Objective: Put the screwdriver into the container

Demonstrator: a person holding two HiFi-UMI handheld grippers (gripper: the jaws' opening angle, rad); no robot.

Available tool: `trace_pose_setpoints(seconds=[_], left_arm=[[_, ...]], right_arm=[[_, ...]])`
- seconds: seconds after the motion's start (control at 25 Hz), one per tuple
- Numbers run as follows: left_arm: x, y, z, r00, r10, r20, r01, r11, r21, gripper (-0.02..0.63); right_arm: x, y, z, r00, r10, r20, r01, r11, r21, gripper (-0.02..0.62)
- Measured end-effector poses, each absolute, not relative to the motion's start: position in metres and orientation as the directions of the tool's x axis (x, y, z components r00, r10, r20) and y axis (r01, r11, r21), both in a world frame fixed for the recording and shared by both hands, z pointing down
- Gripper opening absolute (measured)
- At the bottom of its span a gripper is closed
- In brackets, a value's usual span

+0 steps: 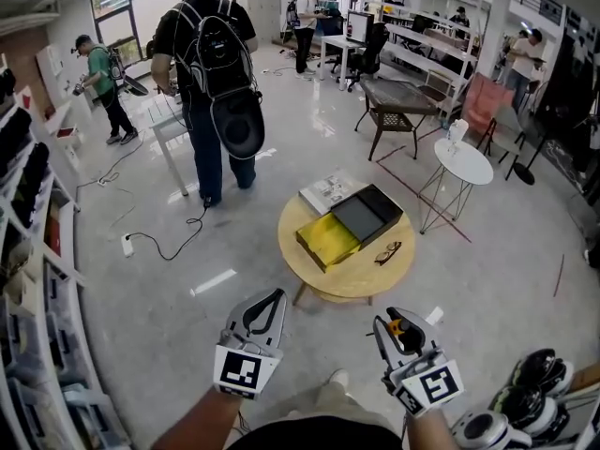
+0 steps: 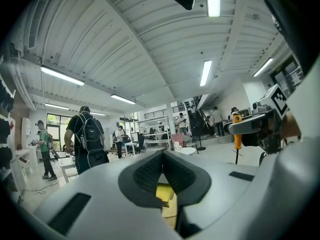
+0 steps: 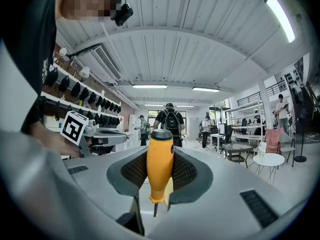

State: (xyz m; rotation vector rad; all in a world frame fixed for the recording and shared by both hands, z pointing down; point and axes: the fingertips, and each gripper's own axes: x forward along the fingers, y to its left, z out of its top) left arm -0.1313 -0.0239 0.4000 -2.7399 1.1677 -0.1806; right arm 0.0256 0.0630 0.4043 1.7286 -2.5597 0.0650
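Right gripper: my pads are clamped on the orange handle of the screwdriver, one on each side. The handle stands upright, black cap at 12 o'clock, thin shaft pointing to 6. Left gripper: fingertips meet at the top, nothing between them; a strip of yellow shows through the gap lower down. In the head view the left gripper and right gripper are side by side, both held level over the floor, the screwdriver a spot of orange in the right one. At 12 o'clock from both stands a round wooden table. On it lies the box, yellow half open, dark half next to it. Glasses lie at the box's 4 o'clock, a booklet at its 11. A person with a backpack stands farther off at 11 o'clock.
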Motion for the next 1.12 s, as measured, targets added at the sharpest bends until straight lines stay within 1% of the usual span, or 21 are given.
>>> trace_pose_setpoints(seconds=[0.24, 0.52, 0.76, 0.92, 1.12], left_arm=[[-0.114, -0.053, 0.397, 0.674, -0.737, 0.042, -0.721, -0.670, -0.176, 0.017], [-0.093, -0.071, 0.405, 0.679, -0.732, 0.062, -0.712, -0.677, -0.185, 0.017], [-0.081, -0.088, 0.408, 0.668, -0.740, 0.083, -0.716, -0.668, -0.203, 0.017], [-0.074, -0.104, 0.407, 0.652, -0.754, 0.084, -0.730, -0.654, -0.197, 0.017], [-0.059, -0.123, 0.407, 0.630, -0.772, 0.088, -0.748, -0.633, -0.199, 0.017]], right_arm=[[0.034, 0.039, 0.401, -0.404, -0.914, 0.039, -0.914, 0.404, 0.018, 0.112], [0.058, 0.013, 0.407, -0.413, -0.910, 0.040, -0.911, 0.412, -0.024, 0.112], [0.072, -0.009, 0.412, -0.435, -0.899, 0.050, -0.900, 0.434, -0.033, 0.112], [0.082, -0.028, 0.417, -0.440, -0.895, 0.081, -0.898, 0.439, -0.027, 0.112], [0.097, -0.051, 0.415, -0.472, -0.878, 0.077, -0.882, 0.471, -0.026, 0.112]])
